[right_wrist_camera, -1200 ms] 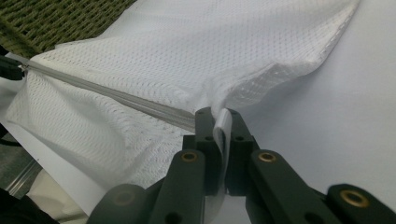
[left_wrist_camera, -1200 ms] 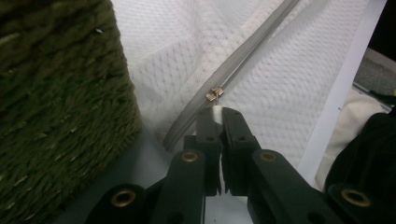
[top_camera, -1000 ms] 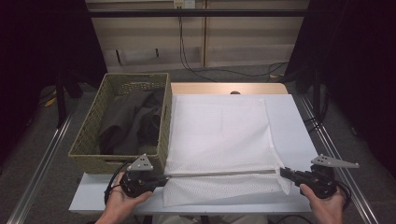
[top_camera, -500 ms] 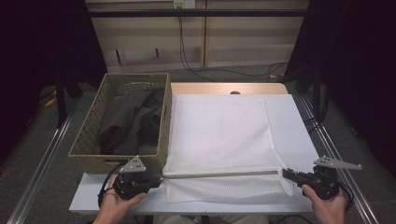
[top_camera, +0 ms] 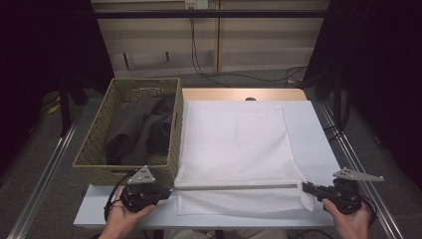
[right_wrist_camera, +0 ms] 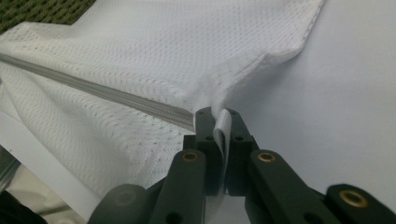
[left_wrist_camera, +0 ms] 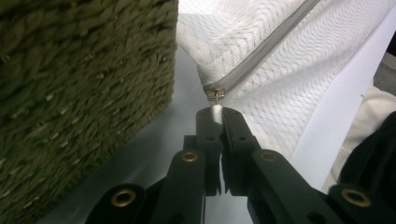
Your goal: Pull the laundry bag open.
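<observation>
A white mesh laundry bag (top_camera: 234,149) lies flat on the white table (top_camera: 318,129), filling most of its middle. Its zipper (top_camera: 239,187) runs as a straight grey line across the near part of the bag, from 9 o'clock to 3 o'clock in the high view, and a strip of mesh hangs in front of it toward the table edge at 6 o'clock.

At the 9 o'clock end of the zipper is the small metal slider (left_wrist_camera: 215,94). The left gripper (left_wrist_camera: 216,113) has its jaws pressed together on the white pull tab (left_wrist_camera: 216,110) that hangs from this slider; no gap is visible between the jaw tips apart from the tab itself. In the high view this gripper (top_camera: 166,191) sits at about 7 o'clock of the bag, held by the person's left hand (top_camera: 122,219).

At the 3 o'clock end, the right gripper (right_wrist_camera: 219,119) is closed on a white tab of fabric (right_wrist_camera: 222,126) at the corner of the bag, just beside the end of the zipper tape (right_wrist_camera: 107,95). The mesh is pulled up a little into a fold at this point. In the high view the right gripper (top_camera: 309,188) is at about 4 o'clock of the bag, in the person's right hand (top_camera: 351,224).

Touching the bag at its 9 o'clock side stands a woven green basket (top_camera: 94,149), with dark clothes (top_camera: 139,129) inside. In the left gripper view the wall of the basket (left_wrist_camera: 79,84) is very near the closed jaws.
</observation>
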`<action>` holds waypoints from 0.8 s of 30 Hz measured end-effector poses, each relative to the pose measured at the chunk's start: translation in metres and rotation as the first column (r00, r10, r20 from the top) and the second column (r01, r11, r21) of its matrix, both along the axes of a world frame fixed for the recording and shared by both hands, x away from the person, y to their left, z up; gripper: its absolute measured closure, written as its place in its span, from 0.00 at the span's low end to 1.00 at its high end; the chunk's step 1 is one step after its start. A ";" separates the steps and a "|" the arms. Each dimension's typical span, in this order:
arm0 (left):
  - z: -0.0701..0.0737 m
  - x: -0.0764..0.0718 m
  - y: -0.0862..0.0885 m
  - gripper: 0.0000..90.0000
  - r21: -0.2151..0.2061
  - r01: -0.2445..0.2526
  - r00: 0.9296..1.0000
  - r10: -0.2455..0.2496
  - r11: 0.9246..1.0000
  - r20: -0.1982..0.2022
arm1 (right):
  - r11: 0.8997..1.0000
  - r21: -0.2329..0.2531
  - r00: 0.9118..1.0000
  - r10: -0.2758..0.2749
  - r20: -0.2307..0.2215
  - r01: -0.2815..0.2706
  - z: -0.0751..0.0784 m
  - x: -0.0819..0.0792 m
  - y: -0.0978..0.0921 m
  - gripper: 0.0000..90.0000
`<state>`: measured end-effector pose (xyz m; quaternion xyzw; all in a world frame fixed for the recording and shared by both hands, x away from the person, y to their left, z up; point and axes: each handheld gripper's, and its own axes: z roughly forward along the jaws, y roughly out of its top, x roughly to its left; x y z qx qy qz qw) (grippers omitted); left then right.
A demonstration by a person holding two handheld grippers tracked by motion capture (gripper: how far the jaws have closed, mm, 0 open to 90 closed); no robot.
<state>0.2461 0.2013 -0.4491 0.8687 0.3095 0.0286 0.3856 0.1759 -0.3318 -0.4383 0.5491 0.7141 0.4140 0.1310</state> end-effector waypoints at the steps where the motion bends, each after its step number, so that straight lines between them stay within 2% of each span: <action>1: -0.001 0.000 0.000 0.96 0.004 -0.004 1.000 0.004 1.000 -0.007 | 1.000 -0.007 1.000 0.010 0.000 -0.010 -0.001 -0.001 0.002 0.97; 5: -0.002 -0.001 -0.003 0.96 0.010 0.002 1.000 -0.002 1.000 -0.001 | 0.999 -0.018 0.999 0.030 -0.033 -0.031 -0.006 0.001 0.001 0.97; 6: -0.004 0.000 -0.004 0.96 0.008 -0.001 1.000 0.001 1.000 -0.011 | 0.999 -0.023 0.998 0.040 -0.038 -0.041 -0.008 0.003 0.000 0.97; 7: -0.006 0.001 -0.004 0.96 0.015 0.005 1.000 -0.004 1.000 -0.016 | 0.998 -0.024 0.997 0.049 -0.062 -0.051 -0.010 0.004 0.000 0.96; 11: -0.008 -0.001 -0.004 0.95 0.037 0.006 1.000 -0.006 0.999 -0.004 | 0.995 -0.059 0.993 0.072 -0.088 -0.077 -0.016 0.008 0.002 0.95; 14: -0.007 -0.002 -0.001 0.90 0.013 -0.008 1.000 0.008 1.000 0.016 | 0.992 -0.093 0.990 0.075 -0.119 -0.087 -0.018 0.009 0.006 0.86; 16: -0.005 -0.003 0.001 0.81 0.003 -0.003 0.999 0.003 1.000 0.042 | 0.988 -0.119 0.985 0.076 -0.155 -0.095 -0.022 0.011 0.006 0.76; 17: -0.004 -0.004 0.003 0.77 0.001 -0.004 0.998 0.004 1.000 0.055 | 0.985 -0.145 0.987 0.068 -0.142 -0.089 -0.022 0.011 0.006 0.70; 18: -0.003 -0.005 0.003 0.71 -0.019 -0.012 0.998 0.014 1.000 0.066 | 0.987 -0.144 0.989 0.052 -0.136 -0.072 -0.020 0.011 0.005 0.66; 19: -0.002 -0.006 0.004 0.66 -0.029 -0.004 0.997 0.007 1.000 0.080 | 0.987 -0.136 0.992 0.066 -0.108 -0.080 -0.017 0.010 0.005 0.62; 21: 0.001 -0.009 0.004 0.55 -0.049 -0.008 0.995 0.013 0.999 0.095 | 0.988 -0.144 0.997 0.050 -0.053 -0.057 -0.009 0.007 0.005 0.53; 24: 0.005 -0.014 0.004 0.43 -0.086 0.017 0.991 -0.006 0.996 0.131 | 0.992 -0.119 0.999 0.046 0.015 -0.044 0.000 0.001 0.004 0.45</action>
